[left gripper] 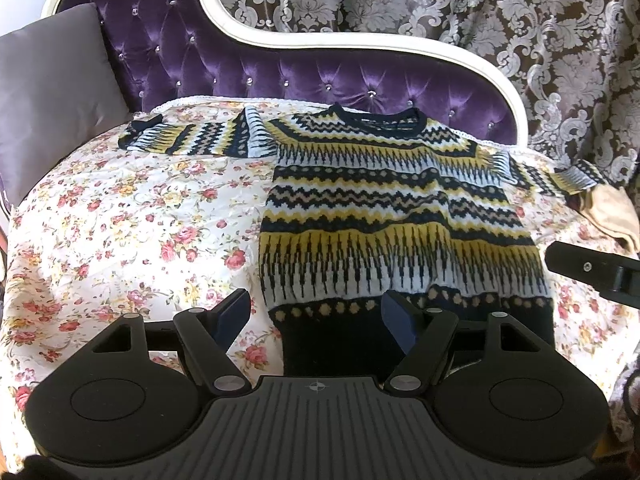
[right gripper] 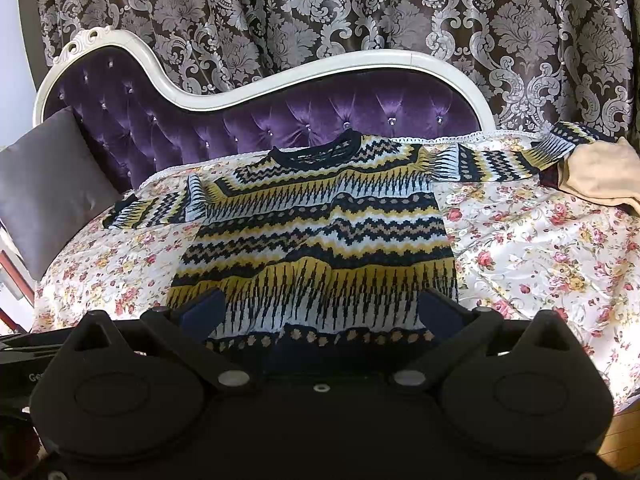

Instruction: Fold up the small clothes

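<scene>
A small knitted sweater (left gripper: 392,208) with yellow, white and dark zigzag bands lies flat on the floral cover (left gripper: 132,224), neck to the back, both sleeves spread sideways. It also shows in the right wrist view (right gripper: 316,232). My left gripper (left gripper: 320,316) is open and empty, just in front of the sweater's lower left hem corner. My right gripper (right gripper: 320,312) is open and empty, its fingers wide over the bottom hem. A finger of the right gripper (left gripper: 592,272) shows at the right edge of the left wrist view.
The cover lies on a purple tufted chaise (left gripper: 280,76) with a white frame. A grey cushion (left gripper: 52,92) leans at the left end. A beige cloth (right gripper: 600,172) lies at the right under the sleeve end. Patterned curtains (right gripper: 320,12) hang behind.
</scene>
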Demonstrator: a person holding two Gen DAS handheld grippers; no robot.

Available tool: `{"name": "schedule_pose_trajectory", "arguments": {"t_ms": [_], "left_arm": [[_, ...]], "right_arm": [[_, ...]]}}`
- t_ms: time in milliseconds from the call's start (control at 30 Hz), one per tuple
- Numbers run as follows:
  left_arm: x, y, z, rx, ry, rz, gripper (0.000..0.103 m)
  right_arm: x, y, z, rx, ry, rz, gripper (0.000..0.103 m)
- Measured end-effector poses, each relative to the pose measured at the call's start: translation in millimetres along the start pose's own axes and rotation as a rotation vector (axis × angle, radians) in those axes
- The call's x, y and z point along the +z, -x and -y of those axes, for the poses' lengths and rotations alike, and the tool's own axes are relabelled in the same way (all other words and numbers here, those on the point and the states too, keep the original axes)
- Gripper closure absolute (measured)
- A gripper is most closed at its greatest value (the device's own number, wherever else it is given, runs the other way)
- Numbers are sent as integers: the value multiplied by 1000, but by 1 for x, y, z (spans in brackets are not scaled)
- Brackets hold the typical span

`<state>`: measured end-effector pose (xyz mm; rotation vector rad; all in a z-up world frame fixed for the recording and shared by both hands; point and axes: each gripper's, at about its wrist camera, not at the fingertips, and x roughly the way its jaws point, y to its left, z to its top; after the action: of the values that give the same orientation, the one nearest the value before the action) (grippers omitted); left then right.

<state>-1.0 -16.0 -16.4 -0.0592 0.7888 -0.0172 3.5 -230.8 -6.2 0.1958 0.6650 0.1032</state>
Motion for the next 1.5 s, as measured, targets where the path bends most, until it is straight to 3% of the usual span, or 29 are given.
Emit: {"name": "schedule_pose_trajectory", "arguments": {"t_ms": [900, 1167, 1500], "left_arm": [[12, -41, 21, -31, -79, -82, 32], [34, -81, 26, -7, -98, -85, 32], [74, -160, 22, 41, -99, -56, 32]], "right_arm": [[10, -26, 7, 15, 7, -14, 1], [16, -51, 26, 8, -6, -25, 1], [31, -100, 66, -36, -76, -113, 1]]}}
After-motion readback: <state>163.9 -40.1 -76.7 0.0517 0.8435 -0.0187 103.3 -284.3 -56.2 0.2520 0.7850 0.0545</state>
